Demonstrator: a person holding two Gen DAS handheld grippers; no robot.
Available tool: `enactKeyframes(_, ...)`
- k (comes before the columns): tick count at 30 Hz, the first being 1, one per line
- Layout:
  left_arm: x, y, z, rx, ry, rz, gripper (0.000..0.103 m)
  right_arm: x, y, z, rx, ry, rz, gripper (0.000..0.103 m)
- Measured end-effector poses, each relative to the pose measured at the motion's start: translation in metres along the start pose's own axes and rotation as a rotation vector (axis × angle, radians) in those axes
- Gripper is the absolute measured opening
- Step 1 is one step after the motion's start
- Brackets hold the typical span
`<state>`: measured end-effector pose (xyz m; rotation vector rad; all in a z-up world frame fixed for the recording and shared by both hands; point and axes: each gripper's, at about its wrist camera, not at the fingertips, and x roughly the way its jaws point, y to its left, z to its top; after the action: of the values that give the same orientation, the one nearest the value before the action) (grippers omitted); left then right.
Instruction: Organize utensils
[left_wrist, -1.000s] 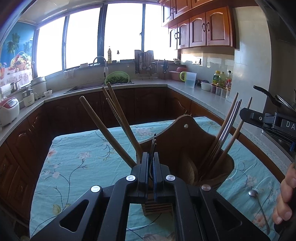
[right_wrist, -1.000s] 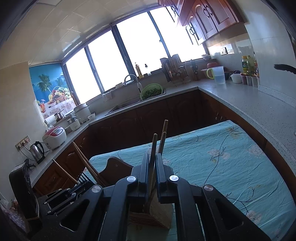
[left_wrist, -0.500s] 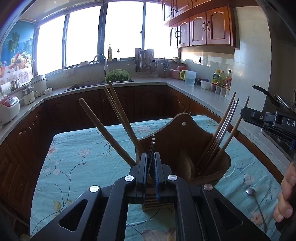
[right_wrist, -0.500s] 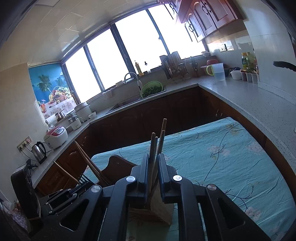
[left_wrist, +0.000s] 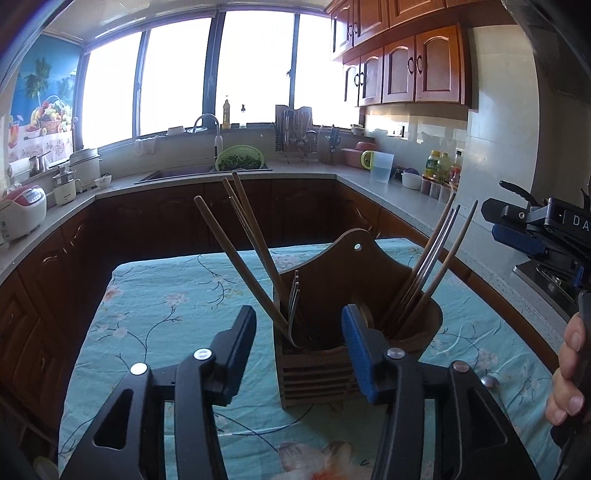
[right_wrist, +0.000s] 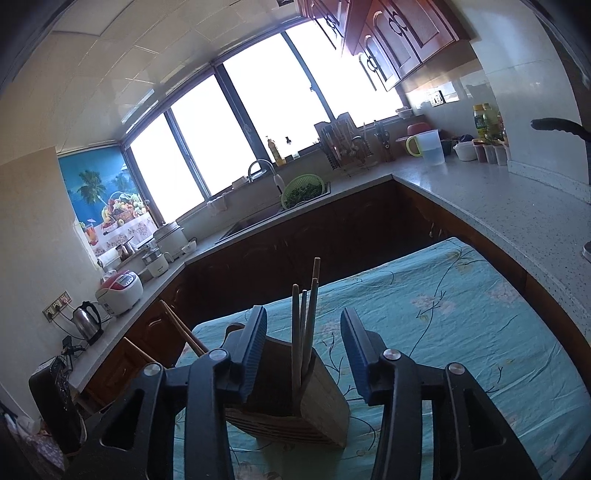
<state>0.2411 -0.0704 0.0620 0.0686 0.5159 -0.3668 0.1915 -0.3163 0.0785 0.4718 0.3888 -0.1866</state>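
Note:
A wooden utensil holder (left_wrist: 332, 354) stands on the table with the floral teal cloth (left_wrist: 166, 306). Wooden chopsticks (left_wrist: 236, 254) and a metal fork (left_wrist: 293, 299) lean in its left compartment. More chopsticks (left_wrist: 432, 269) stand in its right compartment. My left gripper (left_wrist: 299, 343) is open and empty, just in front of the holder. My right gripper (right_wrist: 303, 343) is open and empty above the holder (right_wrist: 291, 402), with chopsticks (right_wrist: 304, 321) standing between its fingers. A metal spoon (left_wrist: 489, 382) lies on the cloth at the right.
The right gripper (left_wrist: 535, 225) and the hand holding it (left_wrist: 569, 369) show at the right edge of the left wrist view. Kitchen counters ring the table, with a sink (left_wrist: 177, 173), a green colander (left_wrist: 240, 158), a rice cooker (left_wrist: 22, 212) and a kettle (right_wrist: 86, 321).
Both grippers have opened. The left one let go of the fork, now standing in the left compartment. The right one let go of the chopsticks, now standing in the holder.

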Motion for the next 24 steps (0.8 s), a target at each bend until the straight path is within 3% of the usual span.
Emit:
enactKeyframes(3, -0.013, 0.002, -0.004, -0.028, -0.011, -0.002, 0.067, -0.007, 0.001, 0.0, 0.011, -0.009, 0.017, 0.056)
enactKeyframes(5, -0.025, 0.004, -0.008, -0.047, -0.025, 0.004, 0.079, -0.016, 0.002, 0.0, 0.008, -0.027, 0.032, 0.069)
enactKeyframes(7, -0.038, 0.008, -0.017, -0.065, -0.039, 0.015, 0.084, -0.027, 0.004, -0.004, -0.003, -0.045, 0.041, 0.09)
enactKeyframes(9, -0.05, 0.014, -0.03, -0.092, -0.034, 0.028, 0.092, -0.039, 0.004, -0.011, -0.005, -0.062, 0.039, 0.099)
enactKeyframes(15, -0.084, 0.038, -0.078, -0.219, 0.018, 0.055, 0.097, -0.062, -0.005, -0.057, 0.003, -0.005, 0.017, 0.1)
enactKeyframes(24, -0.139, 0.055, -0.117, -0.252, 0.03, 0.118, 0.099, -0.099, 0.0, -0.146, -0.053, 0.103, -0.037, 0.1)
